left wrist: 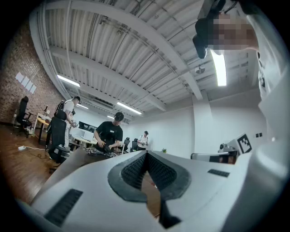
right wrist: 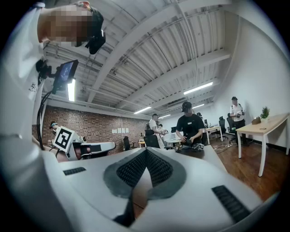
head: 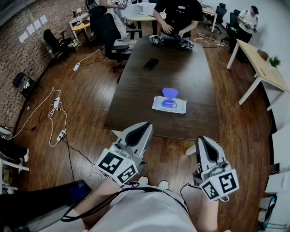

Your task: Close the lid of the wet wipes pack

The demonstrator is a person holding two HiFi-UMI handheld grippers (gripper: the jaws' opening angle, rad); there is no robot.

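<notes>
- Jaws, left gripper (left wrist: 146, 155): in the left gripper view your two white jaws with dark ribbed pads are clenched tip to tip. Nothing sits between them.
- Jaws, right gripper (right wrist: 146, 151): same reading in the right gripper view. The pads are pressed together and empty.
- Head view: you hold both grippers level, the left at about 7 o'clock of the frame centre and the right at about 5 o'clock. Their tips point toward 12 o'clock, at the near edge of the long dark brown wooden table (head: 181, 68).
- Task item: the flat white wet wipes pack (head: 169, 105) with blue print lies on the table's near half. It is at roughly 12 o'clock from the gap between your grippers and well apart from both.
- Its rounded blue plastic lid (head: 170, 93) is flipped open and lies flat at the pack's 12 o'clock edge.
- A black rectangular phone (head: 151, 64) lies on the table at 11 o'clock from the pack, well apart from it.
- At the table's far end, 12 o'clock, a person (head: 179, 13) in a black shirt handles dark devices on the tabletop.
- At 9 o'clock, a white power strip (head: 60, 134) with cables lies on the brown plank floor.
- At 2 o'clock stands a pale wooden desk (head: 260, 68) with white legs.
</notes>
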